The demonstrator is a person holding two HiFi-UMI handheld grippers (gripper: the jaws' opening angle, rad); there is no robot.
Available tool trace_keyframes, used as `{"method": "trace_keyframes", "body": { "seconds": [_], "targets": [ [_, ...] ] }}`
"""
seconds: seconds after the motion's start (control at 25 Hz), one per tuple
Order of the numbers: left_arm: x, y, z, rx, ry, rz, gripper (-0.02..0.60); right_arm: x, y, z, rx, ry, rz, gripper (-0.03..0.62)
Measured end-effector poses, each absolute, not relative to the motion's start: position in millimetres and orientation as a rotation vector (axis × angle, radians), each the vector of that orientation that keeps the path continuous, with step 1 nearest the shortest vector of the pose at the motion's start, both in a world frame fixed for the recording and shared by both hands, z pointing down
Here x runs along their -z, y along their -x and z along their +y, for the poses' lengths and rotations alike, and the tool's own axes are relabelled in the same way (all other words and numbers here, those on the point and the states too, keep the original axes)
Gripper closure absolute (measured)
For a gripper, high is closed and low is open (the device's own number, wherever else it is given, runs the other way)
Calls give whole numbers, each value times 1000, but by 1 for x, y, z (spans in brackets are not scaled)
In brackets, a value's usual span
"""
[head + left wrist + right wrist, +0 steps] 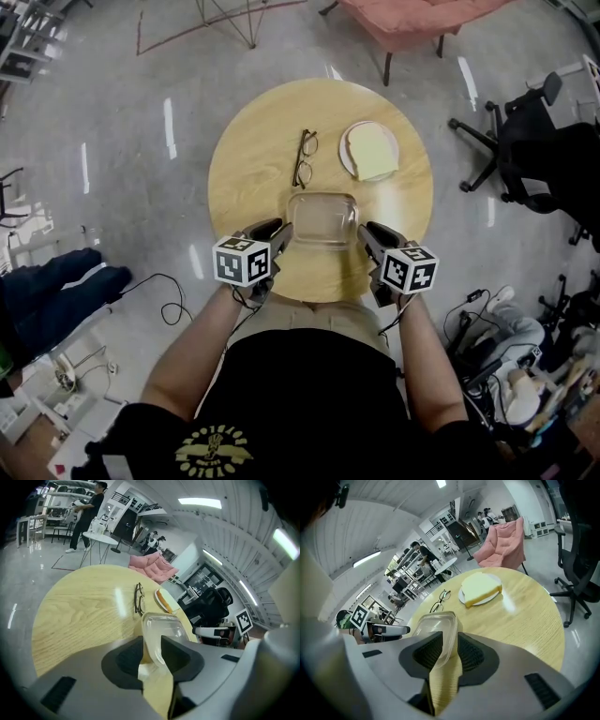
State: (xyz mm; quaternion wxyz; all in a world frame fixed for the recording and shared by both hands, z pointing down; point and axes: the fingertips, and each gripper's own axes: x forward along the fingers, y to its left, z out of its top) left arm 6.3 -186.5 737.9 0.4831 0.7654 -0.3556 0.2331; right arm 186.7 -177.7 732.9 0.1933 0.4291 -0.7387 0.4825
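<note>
The clear container (322, 218) sat on the near part of the round wooden table (253, 159), its see-through walls making any contents hard to judge. The left gripper (279, 232) pinched its left rim and the right gripper (365, 232) its right rim, the jaws covering those edges. Beyond it lay glasses (304, 158) and, just beside them, a plate (346, 159) bearing a slice of bread (372, 150). Around the table spread a glossy grey floor (141, 112), with a pink chair (412, 19) and a black office chair (534, 141) partly cut off.
</note>
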Motion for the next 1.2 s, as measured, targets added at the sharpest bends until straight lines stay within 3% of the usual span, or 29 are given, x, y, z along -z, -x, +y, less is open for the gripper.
{"method": "trace_keyframes", "body": {
  "seconds": [0.4,0.52,0.84,1.2],
  "targets": [
    [-757,-12,-180,-557,-1795,-873,442,-756,-179,-179,-1461,-1153,-2052,484],
    [-760,-13,-176,-539,-1763,-868,443,-755,-174,-180,-1517,-1146,-2059,528],
    [-754,-13,-175,-526,-1755,-857,454,-752,-177,-177,-1561,-1196,-2034,572],
    [-737,-4,-181,-504,-1778,-861,499,-730,-171,-178,-1550,-1250,-2057,576]
  ]
}}
